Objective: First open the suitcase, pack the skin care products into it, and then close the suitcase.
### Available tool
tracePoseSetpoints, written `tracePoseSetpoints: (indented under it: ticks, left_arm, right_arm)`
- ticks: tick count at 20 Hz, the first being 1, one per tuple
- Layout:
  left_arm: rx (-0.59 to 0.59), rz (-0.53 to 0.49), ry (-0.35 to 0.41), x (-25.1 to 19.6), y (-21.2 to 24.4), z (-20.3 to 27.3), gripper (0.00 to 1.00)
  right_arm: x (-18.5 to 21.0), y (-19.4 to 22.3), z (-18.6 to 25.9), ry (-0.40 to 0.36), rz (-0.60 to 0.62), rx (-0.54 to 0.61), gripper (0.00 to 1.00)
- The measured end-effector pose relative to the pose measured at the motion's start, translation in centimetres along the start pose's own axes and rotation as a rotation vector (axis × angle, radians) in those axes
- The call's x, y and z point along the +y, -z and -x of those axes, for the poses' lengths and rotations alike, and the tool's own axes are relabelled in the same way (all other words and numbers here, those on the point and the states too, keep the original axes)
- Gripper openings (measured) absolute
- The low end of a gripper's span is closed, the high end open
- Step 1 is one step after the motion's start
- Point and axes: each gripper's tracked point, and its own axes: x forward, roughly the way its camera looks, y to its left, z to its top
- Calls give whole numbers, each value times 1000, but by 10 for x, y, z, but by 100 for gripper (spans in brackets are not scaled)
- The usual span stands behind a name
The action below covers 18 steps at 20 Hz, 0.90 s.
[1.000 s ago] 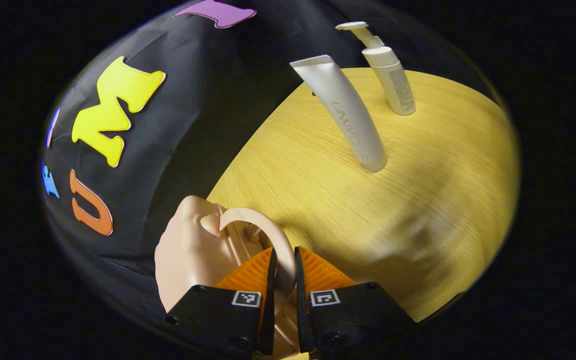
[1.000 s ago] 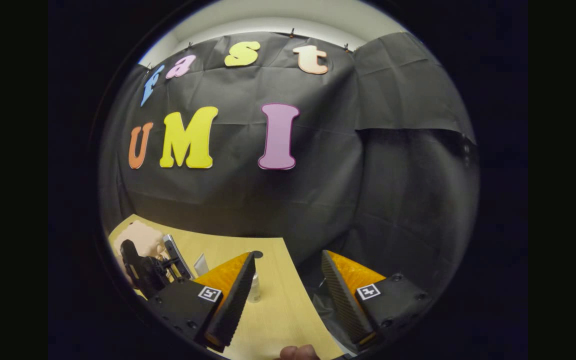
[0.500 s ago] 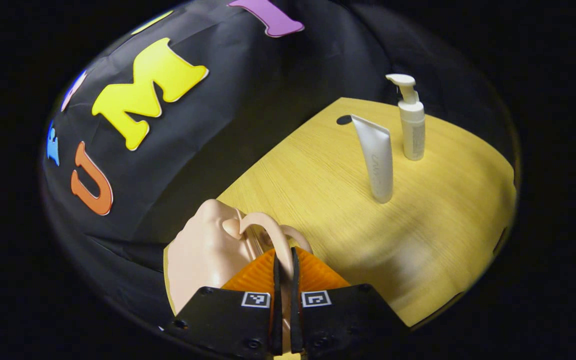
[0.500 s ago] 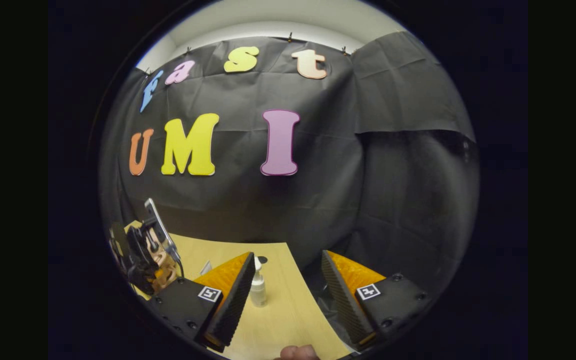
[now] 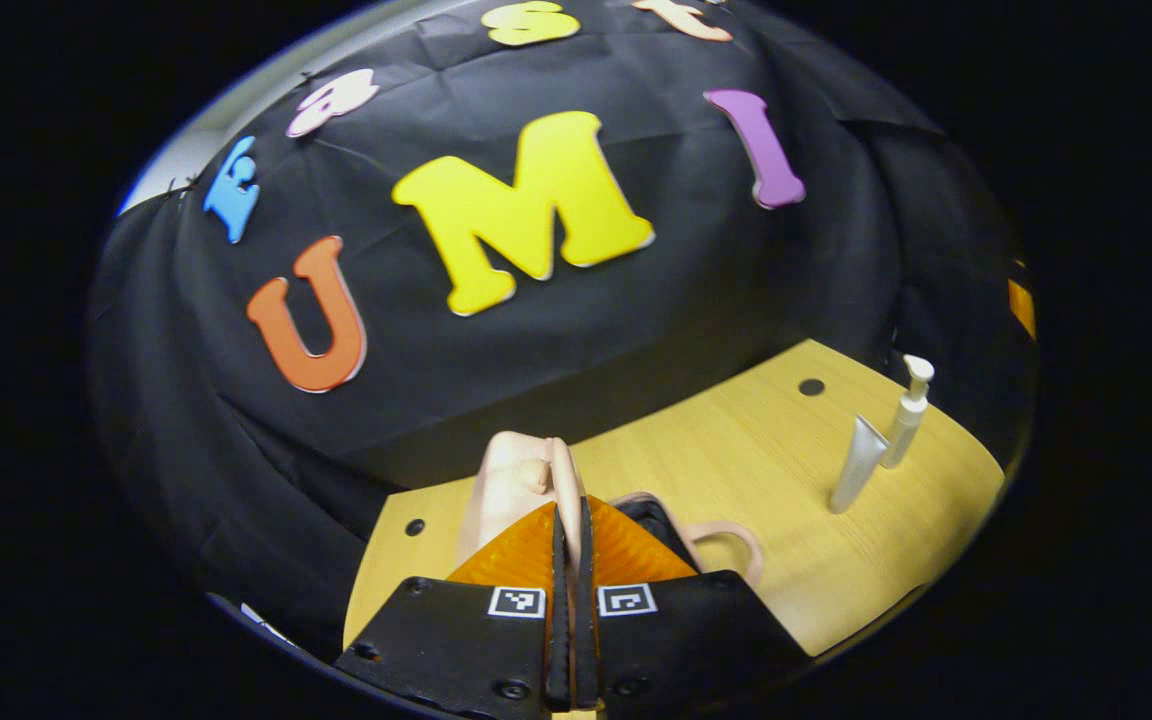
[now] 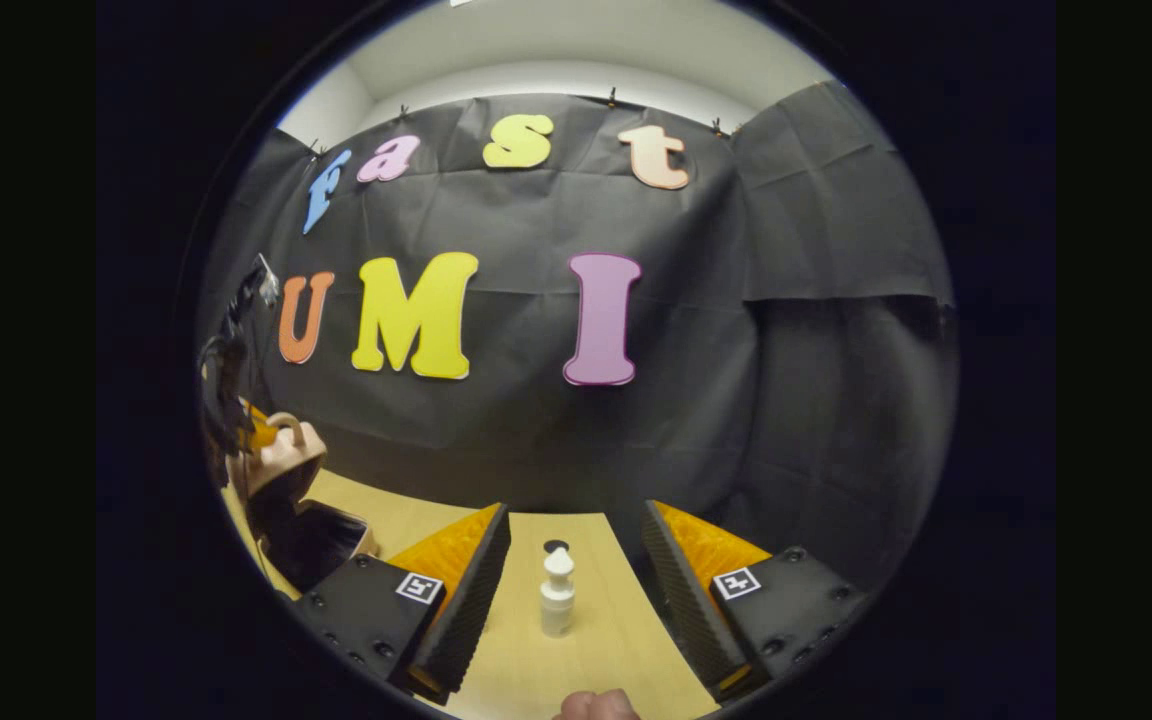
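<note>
Left gripper [image 5: 569, 545]: we see its two fingers pressed together on the thin handle [image 5: 564, 478] of the pale pink suitcase lid [image 5: 508, 490], which stands raised directly ahead of the fingertips. Just to the right of the fingers, we make out the dark interior of the suitcase base [image 5: 658, 522] and a second pale handle loop [image 5: 731, 540] lying on the wooden table [image 5: 726, 450]. Farther right on the table, well apart from the gripper, a white tube [image 5: 856, 466] stands on its cap, with a white pump bottle [image 5: 906, 412] just beside it.

Right gripper [image 6: 568, 560]: we see its fingers spread wide with nothing between them, above the table edge. The pump bottle [image 6: 557, 592] stands on the table beyond the gap between the fingers, apart from both. At the far left of the right gripper view, the lid [image 6: 284, 455] appears lifted over the dark open base [image 6: 308, 540], with the left gripper [image 6: 236, 400] at its handle.

We cannot make out the contents of the suitcase base: its interior is dark and partly covered by the fingers. A fingertip of the holding hand [image 6: 594, 706] is cut off at the lower edge of the right gripper view.
</note>
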Motion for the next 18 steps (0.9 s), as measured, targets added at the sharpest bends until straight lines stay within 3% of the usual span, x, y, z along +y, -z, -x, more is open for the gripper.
tracePoseSetpoints:
  ticks: [4, 9, 13, 18]
  left_arm:
    - [-69, 138, -122, 121, 15, -3, 5]
    - [-59, 281, -193, 231, 89, -23, 5]
    - [-5, 334, -182, 273, 156, -54, 5]
    - [97, 500, -130, 285, 245, -95, 5]
  right_arm:
    - [27, -11, -2, -32, 29, -11, 80]
    - [61, -17, -2, -54, 84, -15, 79]
    - [85, -13, 0, -59, 141, 12, 79]
    - [112, -9, 0, -64, 209, 26, 80]
